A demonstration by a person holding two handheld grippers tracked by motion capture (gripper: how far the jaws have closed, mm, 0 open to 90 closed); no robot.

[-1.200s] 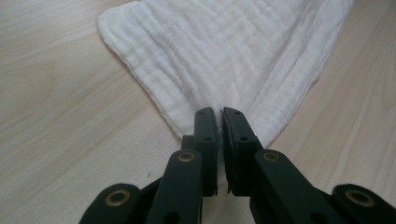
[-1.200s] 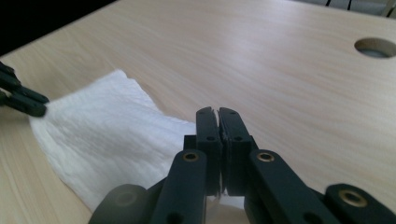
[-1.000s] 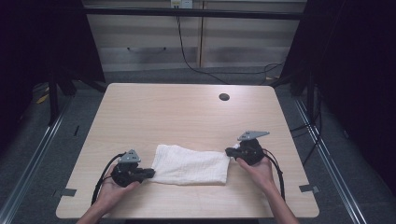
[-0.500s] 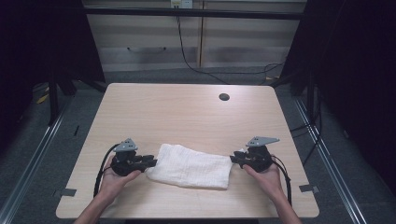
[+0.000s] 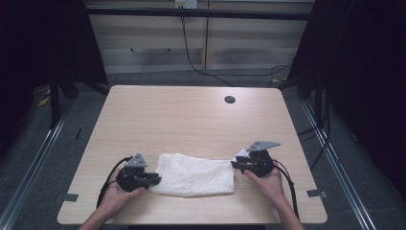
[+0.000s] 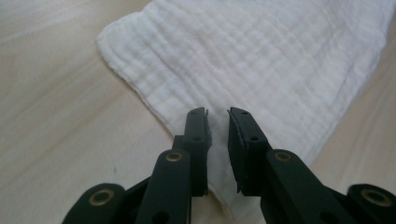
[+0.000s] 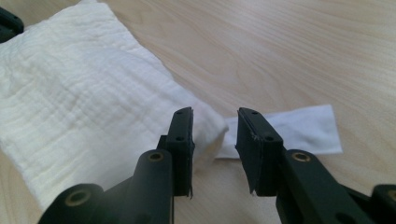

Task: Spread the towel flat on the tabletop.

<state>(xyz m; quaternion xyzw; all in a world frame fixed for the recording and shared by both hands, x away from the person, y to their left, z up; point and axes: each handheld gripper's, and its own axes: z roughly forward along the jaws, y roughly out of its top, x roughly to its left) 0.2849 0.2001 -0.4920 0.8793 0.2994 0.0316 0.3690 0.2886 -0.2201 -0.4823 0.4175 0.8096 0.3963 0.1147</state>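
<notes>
the folded white cloth (image 5: 195, 175) lies flat on the near half of the table (image 5: 191, 120), between your two hands. your left gripper (image 5: 149, 179) sits at the cloth's left end; in the left gripper view its jaws stand slightly apart over the corner of the cloth (image 6: 261, 65), with fabric running between them, not pinched as far as i can tell. your right gripper (image 5: 236, 165) is at the right end, jaws parted and holding nothing, the cloth's rounded edge (image 7: 93, 107) just ahead of the left jaw.

if the step is to take both ends, lower each gripper until one jaw slides under the edge, gather all the layers, and close both at the same height so the cloth lifts evenly rather than unfolding.

the right gripper view shows a thin white tab (image 7: 299, 128) lying flat on the wood by the cloth's end; in the high view it is just a pale sliver beside the gripper. the high view alone gives the dark hole (image 5: 230, 99) well away at the far side.
</notes>
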